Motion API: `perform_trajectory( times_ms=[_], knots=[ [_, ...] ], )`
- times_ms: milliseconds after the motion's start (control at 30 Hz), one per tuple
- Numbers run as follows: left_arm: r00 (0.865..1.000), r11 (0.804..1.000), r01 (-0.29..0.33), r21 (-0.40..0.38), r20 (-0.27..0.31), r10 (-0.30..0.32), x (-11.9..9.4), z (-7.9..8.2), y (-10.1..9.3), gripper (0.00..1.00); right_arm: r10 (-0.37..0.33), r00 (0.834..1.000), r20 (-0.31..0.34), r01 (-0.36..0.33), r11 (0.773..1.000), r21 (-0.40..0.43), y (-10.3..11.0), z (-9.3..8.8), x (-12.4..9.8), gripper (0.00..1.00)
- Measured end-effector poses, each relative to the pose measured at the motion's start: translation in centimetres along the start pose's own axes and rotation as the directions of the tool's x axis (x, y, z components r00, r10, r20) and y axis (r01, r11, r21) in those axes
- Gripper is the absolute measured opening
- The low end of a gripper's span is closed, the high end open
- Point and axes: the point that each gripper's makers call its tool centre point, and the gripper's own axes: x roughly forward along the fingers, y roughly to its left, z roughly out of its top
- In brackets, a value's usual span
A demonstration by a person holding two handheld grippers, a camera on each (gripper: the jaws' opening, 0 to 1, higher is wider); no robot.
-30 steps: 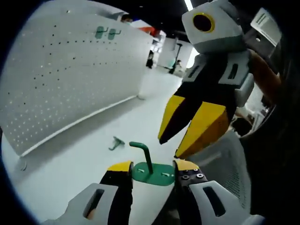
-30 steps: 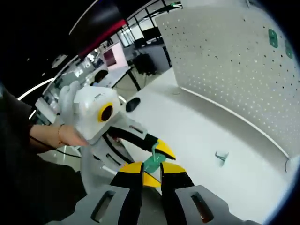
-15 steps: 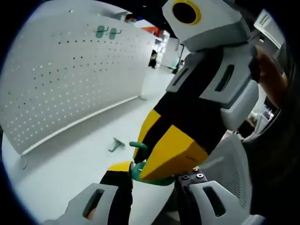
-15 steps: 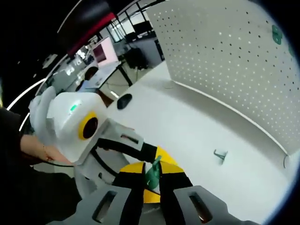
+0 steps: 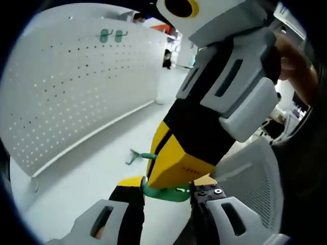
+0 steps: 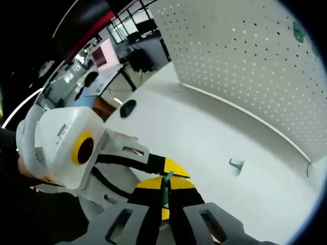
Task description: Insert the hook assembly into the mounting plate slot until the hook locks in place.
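Both my grippers now meet on the one green hook assembly, above the white table.

Since a second ago my right gripper (image 5: 176, 176) has come across from well apart and its yellow-tipped jaws are now closed down over the green plastic hook with its flat base plate (image 5: 166, 193), hiding most of the stem I could see before; my left gripper (image 5: 166, 186) holds that base clamped between its jaws as it did earlier. In the right gripper view the hook (image 6: 164, 186) stands thin and upright, pinched between that gripper's near-shut jaws (image 6: 163, 196), the left gripper (image 6: 153, 166) touching it from behind. One loose grey-green hook (image 6: 236, 164) lies on the white table (image 6: 204, 138), near the white perforated pegboard (image 6: 255, 66). Two green hooks (image 5: 112, 35) hang on the board's upper part.
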Motion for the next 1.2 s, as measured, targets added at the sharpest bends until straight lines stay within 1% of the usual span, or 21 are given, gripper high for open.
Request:
perform_trajectory(
  times_ms=[167, 233, 300, 400, 467, 500, 567, 633, 700, 767, 800, 833, 867, 900, 933, 967, 1000, 1033, 1100, 1167, 1200],
  knots=[
    [1.0, 1.0, 0.005, -0.007, -0.006, -0.005, 0.1, -0.1, 0.0, 0.35, -0.001, 1.0, 0.007, 0.001, 1.0, -0.017, -0.1, 0.0, 0.1, 0.0],
    [1.0, 1.0, 0.022, -0.022, 0.0, -0.022, 0.1, 0.0, -0.2, 0.35, 0.001, 1.0, 0.011, -0.001, 1.0, -0.023, -0.1, -0.1, -0.1, 0.0],
    [1.0, 0.998, 0.025, -0.055, 0.02, -0.024, -0.1, 0.2, 0.0, 0.36, -0.002, 1.0, 0.025, 0.003, 0.999, -0.034, -0.2, 0.0, -0.2, 0.0],
    [0.998, 0.994, 0.05, -0.099, 0.042, -0.046, -0.3, 0.6, -0.1, 0.36, 0.005, 0.999, 0.042, -0.004, 1.0, -0.018, -0.4, 0.2, -0.5, 0.0],
    [0.998, 0.992, 0.053, -0.112, 0.046, -0.049, -0.4, 0.6, 0.1, 0.39, 0.004, 0.998, 0.057, -0.002, 1.0, -0.03, -0.5, 0.4, -0.7, 0.0],
    [0.996, 0.991, 0.064, -0.116, 0.065, -0.057, -0.5, 0.9, 0.1, 0.42, -0.001, 0.998, 0.06, 0.003, 0.999, -0.039, -0.6, 0.4, -0.8, 0.0],
    [0.994, 0.982, 0.082, -0.17, 0.092, -0.067, -0.6, 1.3, 0.0, 0.46, -0.008, 0.997, 0.074, 0.012, 0.998, -0.064, -0.7, 0.6, -1.0, 0.0],
    [0.992, 0.968, 0.099, -0.232, 0.102, -0.077, -0.8, 1.2, 0.2, 0.51, -0.012, 0.996, 0.086, 0.019, 0.997, -0.076, -0.8, 0.6, -1.3, 0.0],
    [0.992, 0.963, 0.097, -0.253, 0.101, -0.074, -1.0, 1.0, 0.5, 0.54, -0.023, 0.994, 0.111, 0.034, 0.995, -0.097, -1.2, 0.8, -1.6, 0.0],
    [0.991, 0.953, 0.1, -0.286, 0.115, -0.069, -1.2, 0.9, 0.9, 0.53, -0.04, 0.991, 0.125, 0.055, 0.991, -0.119, -1.7, 0.9, -1.9, 0.0],
    [0.989, 0.942, 0.104, -0.318, 0.129, -0.066, -1.4, 1.0, 1.1, 0.53, -0.05, 0.988, 0.147, 0.072, 0.986, -0.147, -2.0, 1.2, -2.1, 0.0],
    [0.989, 0.935, 0.105, -0.338, 0.134, -0.062, -1.6, 0.9, 1.2, 0.53, -0.055, 0.986, 0.159, 0.079, 0.985, -0.154, -2.1, 1.3, -2.2, 0.0],
    [0.99, 0.932, 0.088, -0.352, 0.138, -0.041, -1.8, 0.8, 1.7, 0.5, -0.056, 0.985, 0.166, 0.083, 0.984, -0.161, -2.1, 1.4, -2.3, 0.0],
    [0.988, 0.935, 0.07, -0.347, 0.151, -0.018, -2.1, 0.9, 2.2, 0.46, -0.054, 0.981, 0.185, 0.087, 0.98, -0.179, -2.2, 1.6, -2.5, 0.0],
    [0.987, 0.938, 0.062, -0.34, 0.163, -0.006, -2.3, 1.0, 2.5, 0.42, -0.052, 0.974, 0.219, 0.098, 0.974, -0.206, -2.2, 2.0, -2.6, 0.0],
    [0.987, 0.936, 0.061, -0.347, 0.164, -0.003, -2.5, 0.9, 2.6, 0.39, -0.053, 0.969, 0.241, 0.111, 0.966, -0.235, -2.2, 2.2, -2.8, 0.0],
    [0.986, 0.93, 0.06, -0.362, 0.167, 0.001, -2.7, 0.9, 2.7, 0.39, -0.064, 0.965, 0.254, 0.129, 0.959, -0.25, -2.3, 2.2, -2.9, 0.0],
    [0.984, 0.914, 0.065, -0.4, 0.177, 0.008, -2.8, 0.9, 2.9, 0.41, -0.069, 0.963, 0.259, 0.136, 0.959, -0.249, -2.4, 2.1, -3.0, 0.0],
    [0.98, 0.898, 0.083, -0.433, 0.199, 0.006, -3.1, 1.1, 3.1, 0.43, -0.054, 0.949, 0.309, 0.133, 0.962, -0.24, -2.1, 2.6, -3.1, 0.0],
    [0.972, 0.891, 0.095, -0.444, 0.234, 0.014, -3.4, 1.7, 3.2, 0.38, -0.05, 0.94, 0.338, 0.132, 0.966, -0.224, -2.0, 2.9, -3.3, 0.0],
    [0.969, 0.891, 0.103, -0.443, 0.247, 0.01, -3.5, 1.9, 3.1, 0.36, -0.044, 0.927, 0.372, 0.139, 0.962, -0.234, -1.8, 3.4, -3.5, 0.0]
  ],
)
